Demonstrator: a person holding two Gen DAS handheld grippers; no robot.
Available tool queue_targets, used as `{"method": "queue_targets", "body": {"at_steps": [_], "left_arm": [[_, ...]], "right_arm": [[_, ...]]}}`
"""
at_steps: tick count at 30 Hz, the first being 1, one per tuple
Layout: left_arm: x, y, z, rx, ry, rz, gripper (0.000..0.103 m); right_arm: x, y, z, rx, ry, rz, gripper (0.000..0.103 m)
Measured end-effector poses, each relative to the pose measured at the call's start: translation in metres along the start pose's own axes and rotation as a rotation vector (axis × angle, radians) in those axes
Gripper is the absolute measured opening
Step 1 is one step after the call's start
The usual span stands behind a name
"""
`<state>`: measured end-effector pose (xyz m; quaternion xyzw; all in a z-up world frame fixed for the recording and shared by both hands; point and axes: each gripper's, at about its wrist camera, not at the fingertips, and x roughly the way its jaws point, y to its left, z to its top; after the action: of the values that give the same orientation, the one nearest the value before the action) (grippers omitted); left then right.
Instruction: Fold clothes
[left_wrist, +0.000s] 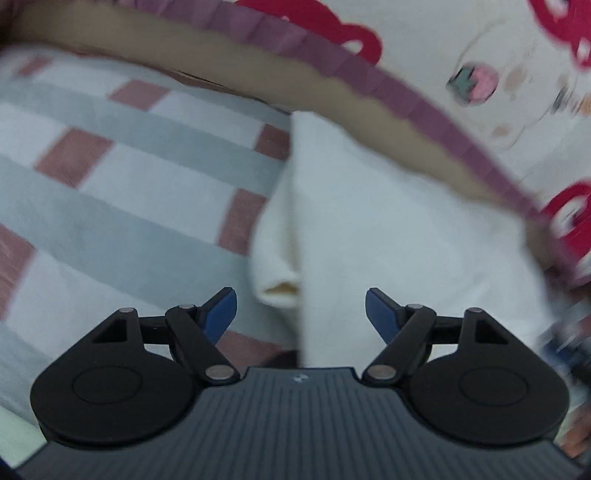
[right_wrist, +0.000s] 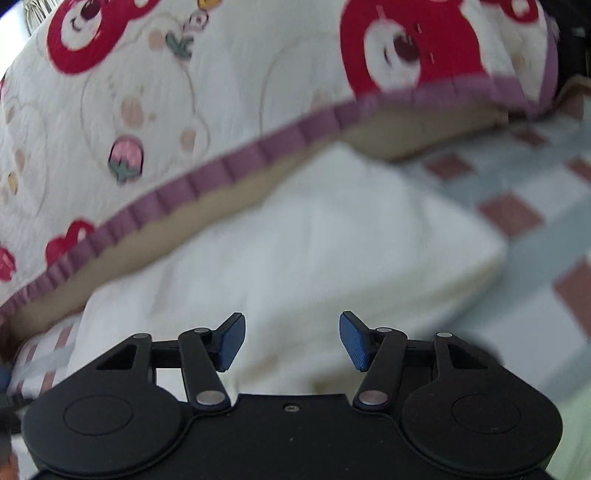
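Note:
A folded white garment (left_wrist: 388, 229) lies on the checked bedsheet (left_wrist: 110, 177), its far edge tucked under a quilt. A sleeve cuff (left_wrist: 277, 284) of it shows near the blue pads. My left gripper (left_wrist: 301, 306) is open above the garment's left edge, with nothing pressed between its pads. In the right wrist view the same white garment (right_wrist: 314, 236) fills the middle. My right gripper (right_wrist: 291, 338) hangs open over its near part, holding nothing. Both views are blurred.
A quilt with red bear prints and a purple ruffled border (left_wrist: 369, 74) (right_wrist: 147, 110) lies behind the garment. The grey, white and pink checked sheet (right_wrist: 535, 192) extends to the right. A pale green edge (right_wrist: 576, 424) shows at the lower right.

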<state>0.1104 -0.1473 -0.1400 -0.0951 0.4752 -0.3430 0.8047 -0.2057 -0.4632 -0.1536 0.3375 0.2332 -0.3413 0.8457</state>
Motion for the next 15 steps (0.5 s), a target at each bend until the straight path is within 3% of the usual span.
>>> {"method": "queue_targets", "body": {"at_steps": [3,5,11,15], "left_arm": [[-0.004,0.011,-0.011,-0.128,0.071,-0.149,0.077],[0.001,0.011,-0.017,-0.155,0.121,-0.193,0.077],[0.006,-0.010,-0.034,-0.033,0.179,-0.145,0.079],[0.013,-0.019,-0.043,0.057,0.188,-0.039,0.079]], "right_arm": [[-0.009,-0.003,-0.017,-0.048,0.041,0.031,0.062],[-0.013,-0.004,-0.021,-0.092,0.056,0.041,0.062],[-0.011,0.011,-0.036,-0.310,0.097,-0.067,0.062],[-0.002,0.011,-0.042,-0.260,0.071,-0.189,0.061]]}}
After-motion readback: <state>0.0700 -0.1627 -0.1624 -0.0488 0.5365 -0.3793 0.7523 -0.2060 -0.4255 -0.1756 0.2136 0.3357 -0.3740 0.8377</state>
